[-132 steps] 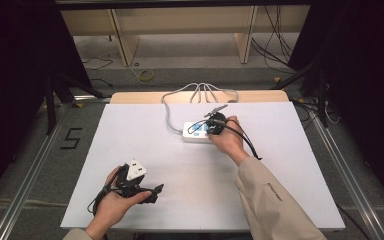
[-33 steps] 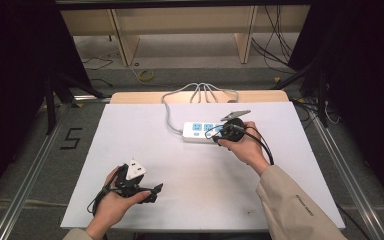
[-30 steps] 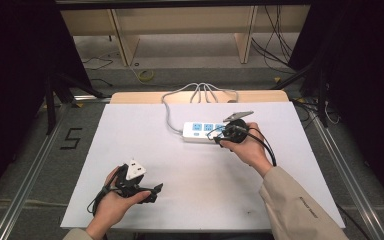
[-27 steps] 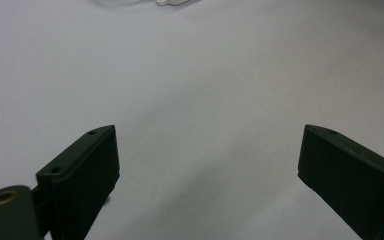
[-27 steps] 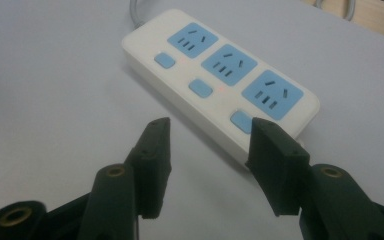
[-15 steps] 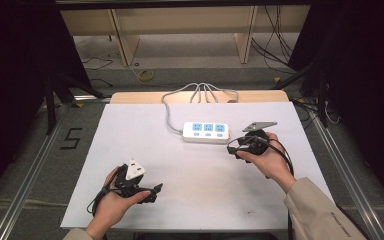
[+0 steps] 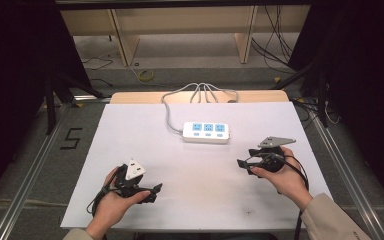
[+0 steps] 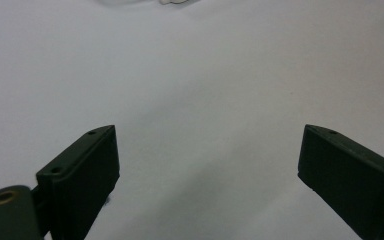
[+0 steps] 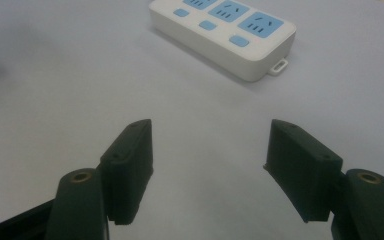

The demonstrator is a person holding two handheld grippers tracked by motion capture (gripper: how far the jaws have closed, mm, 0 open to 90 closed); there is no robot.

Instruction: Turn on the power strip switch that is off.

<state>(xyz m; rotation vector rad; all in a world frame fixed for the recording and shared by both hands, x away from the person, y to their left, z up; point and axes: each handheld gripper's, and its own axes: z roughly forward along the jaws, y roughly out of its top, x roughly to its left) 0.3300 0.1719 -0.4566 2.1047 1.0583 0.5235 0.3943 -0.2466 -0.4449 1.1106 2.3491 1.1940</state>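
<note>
A white power strip (image 7: 207, 132) with three blue sockets lies flat at the back middle of the white table (image 7: 130, 130). My right gripper (image 7: 241, 165) is held to the right of it and nearer to me, apart from it, pointing left. In the right gripper view the strip (image 9: 225, 35) lies ahead of the gripper (image 9: 210, 145). Its jaws have just been opening and stand wide with nothing between them. My left gripper (image 7: 155, 192) rests at the front left, open and empty, and its own view has the gripper (image 8: 207, 145) over bare table.
The strip's grey cable (image 7: 170, 107) runs back over the table's far edge, where several more cables hang. Behind stands a wooden shelf (image 7: 180, 20). A "5" mark (image 7: 71, 138) is on the floor at left, with metal rails along both sides.
My right gripper has drawn away from the power strip, moving right and toward me, and its jaws have opened. The left gripper has stayed put.
</note>
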